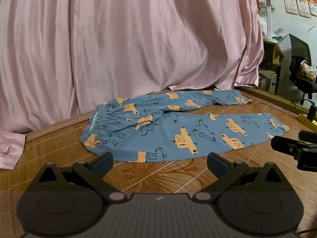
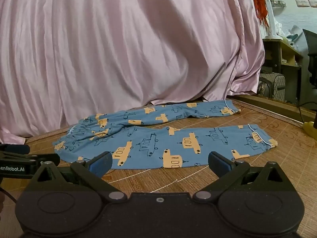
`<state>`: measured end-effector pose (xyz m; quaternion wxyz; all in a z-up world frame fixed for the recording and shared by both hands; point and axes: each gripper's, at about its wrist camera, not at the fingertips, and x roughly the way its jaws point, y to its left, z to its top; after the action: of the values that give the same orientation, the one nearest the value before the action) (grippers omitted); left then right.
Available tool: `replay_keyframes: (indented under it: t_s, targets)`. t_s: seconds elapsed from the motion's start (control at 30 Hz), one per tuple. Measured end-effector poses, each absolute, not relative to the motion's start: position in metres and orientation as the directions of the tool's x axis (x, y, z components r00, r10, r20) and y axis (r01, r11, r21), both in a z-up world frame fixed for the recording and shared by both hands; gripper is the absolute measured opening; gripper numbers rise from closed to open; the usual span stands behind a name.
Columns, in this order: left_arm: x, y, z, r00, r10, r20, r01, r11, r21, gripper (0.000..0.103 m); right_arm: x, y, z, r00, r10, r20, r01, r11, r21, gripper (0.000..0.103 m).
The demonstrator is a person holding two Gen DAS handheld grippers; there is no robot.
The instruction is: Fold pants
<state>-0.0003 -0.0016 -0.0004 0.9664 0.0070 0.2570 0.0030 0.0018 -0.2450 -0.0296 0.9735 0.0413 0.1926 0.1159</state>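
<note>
Beyond left claw [image 1: 160,161] (spread), pants [image 1: 178,127], unfolded

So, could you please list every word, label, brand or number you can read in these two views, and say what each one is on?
"enRobot.AI": white print on the side of the left tool, seen in the right wrist view; the frame edge cuts off its start.
Papers on the wall: printed, but too small and blurred to read.
Pants: drawn vehicles only, no words; a pale tag at the waistband is unreadable.
Right tool: no marking visible.
</note>
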Motion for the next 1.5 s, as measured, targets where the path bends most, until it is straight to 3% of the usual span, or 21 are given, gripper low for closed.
replay_keyframes:
  t_s: [1.5]
  targets:
    - [0.0016,0.0002,-0.0035,0.864,0.018,-0.504,-0.011,1.000,0.018,0.103,0.0040,-0.2453,-0.0302,0.895,0.246,-0.373,-0.209,0.968,0.137,0.103]
